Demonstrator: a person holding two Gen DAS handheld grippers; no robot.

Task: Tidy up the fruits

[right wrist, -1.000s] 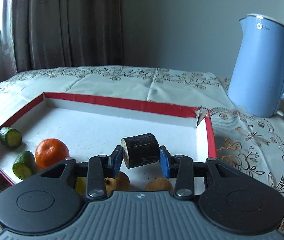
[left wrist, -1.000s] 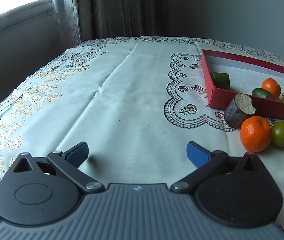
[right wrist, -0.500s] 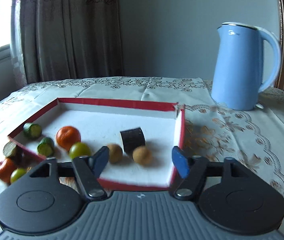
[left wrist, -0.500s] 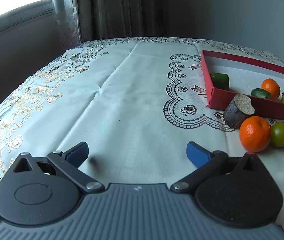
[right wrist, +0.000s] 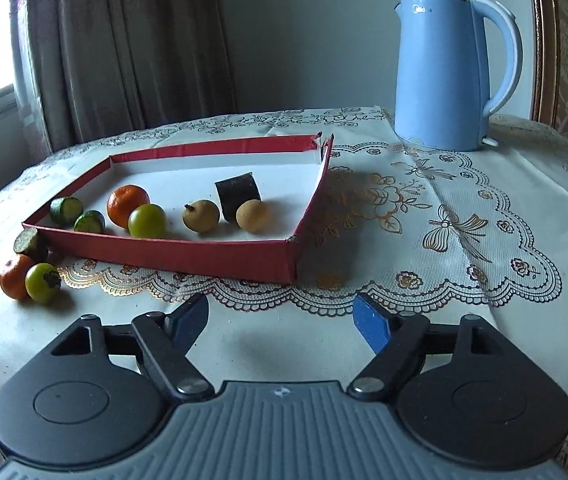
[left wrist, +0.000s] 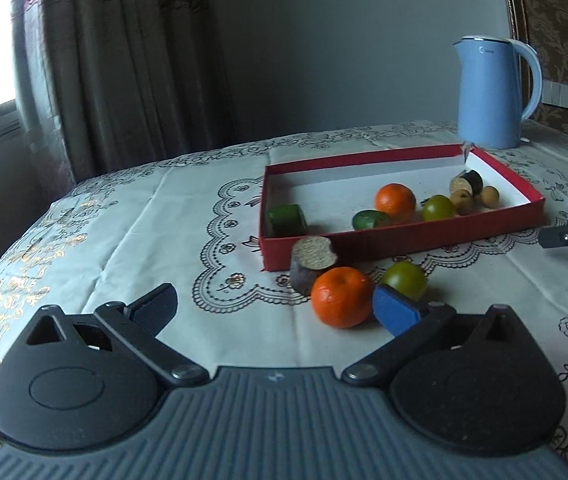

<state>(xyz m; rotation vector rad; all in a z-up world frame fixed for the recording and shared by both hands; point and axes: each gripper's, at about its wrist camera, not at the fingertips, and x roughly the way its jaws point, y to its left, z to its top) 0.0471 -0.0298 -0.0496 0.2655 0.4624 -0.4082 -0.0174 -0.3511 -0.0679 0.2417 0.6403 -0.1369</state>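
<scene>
Beside the loose tangerine (left wrist: 340,297), left gripper (left wrist: 276,304) has arrived; both grippers' fingers spread, right gripper (right wrist: 282,318) withdrawn.

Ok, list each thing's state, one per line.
Left gripper: open, empty.
Right gripper: open, empty.
Red box: open, holding seven pieces.
Dark chunk: in box, touching a brown fruit.
Outside orange: on cloth, beside left gripper.
Outside green fruit: on cloth.
Cut chunk: against box wall.
Kettle: upright, lid closed.
</scene>
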